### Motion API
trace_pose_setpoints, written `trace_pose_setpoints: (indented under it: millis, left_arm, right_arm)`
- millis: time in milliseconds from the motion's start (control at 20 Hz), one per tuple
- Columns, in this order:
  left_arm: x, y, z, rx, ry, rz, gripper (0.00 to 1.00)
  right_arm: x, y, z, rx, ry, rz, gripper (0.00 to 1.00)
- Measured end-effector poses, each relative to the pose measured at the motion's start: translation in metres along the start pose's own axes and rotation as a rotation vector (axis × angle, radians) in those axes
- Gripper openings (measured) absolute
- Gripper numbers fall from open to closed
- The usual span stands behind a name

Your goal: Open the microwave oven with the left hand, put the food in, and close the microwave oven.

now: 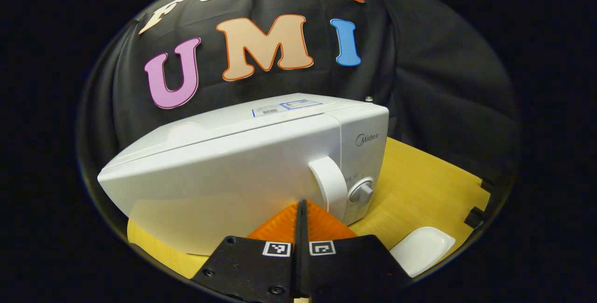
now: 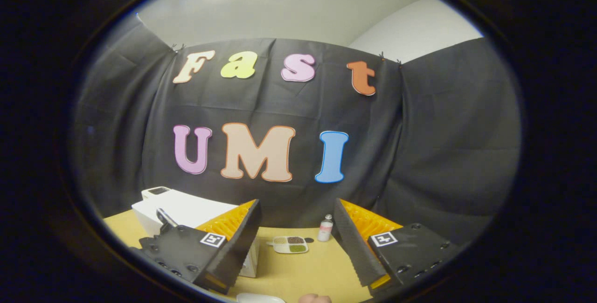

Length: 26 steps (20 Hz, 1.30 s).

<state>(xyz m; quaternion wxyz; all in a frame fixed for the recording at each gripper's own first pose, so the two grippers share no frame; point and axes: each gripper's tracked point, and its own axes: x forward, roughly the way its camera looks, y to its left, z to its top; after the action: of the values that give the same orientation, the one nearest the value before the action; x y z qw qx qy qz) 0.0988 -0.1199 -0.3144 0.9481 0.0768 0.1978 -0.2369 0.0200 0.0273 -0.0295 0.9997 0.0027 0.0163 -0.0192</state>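
Microwave oven [image 1: 242, 163] stands on the yellow bench [image 1: 419, 182], door closed, close in front of the left gripper [image 1: 301, 207] in the left gripper view; its curved handle [image 1: 329, 189] and round knob [image 1: 361, 192] sit at the door's right side, just beyond the fingertips; left jaws pressed together with nothing between them; a white dish [image 1: 422, 249] lies near the bench's near edge, to the right of that gripper. In the right gripper view the right gripper [image 2: 298, 228] has its jaws spread wide and empty; microwave oven [image 2: 182, 210] sits toward the bench's left edge; a divided plate of food [image 2: 290, 244] lies near the back edge of the bench [image 2: 298, 270], between the fingers as seen; a small bottle [image 2: 325, 229] stands just beside it, apart from it.
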Motion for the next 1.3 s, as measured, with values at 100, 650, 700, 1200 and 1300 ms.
trace_pose_setpoints:
  millis: [100,650,700,1200,1300]
  left_arm:
    - [0.001,0.000,-0.001,0.020,0.013,0.006,0.00]
    - [-0.077,0.017,0.111,-0.044,-0.174,0.084,0.00]
    - [-0.090,0.025,0.129,-0.054,-0.195,0.108,0.00]
    - [-0.184,0.060,0.231,-0.083,-0.365,0.167,0.00]
    - [-0.201,0.061,0.240,-0.092,-0.387,0.177,0.00]
  right_arm:
    - [-0.002,-0.003,-0.002,-0.004,0.000,-0.004,0.96]
    - [-0.004,-0.015,-0.021,0.036,0.020,-0.024,0.96]
    - [-0.005,-0.015,-0.021,0.034,0.019,-0.025,0.96]
    - [-0.010,-0.014,-0.027,0.047,0.028,-0.020,0.97]
    - [-0.009,-0.012,-0.025,0.051,0.025,-0.018,0.97]
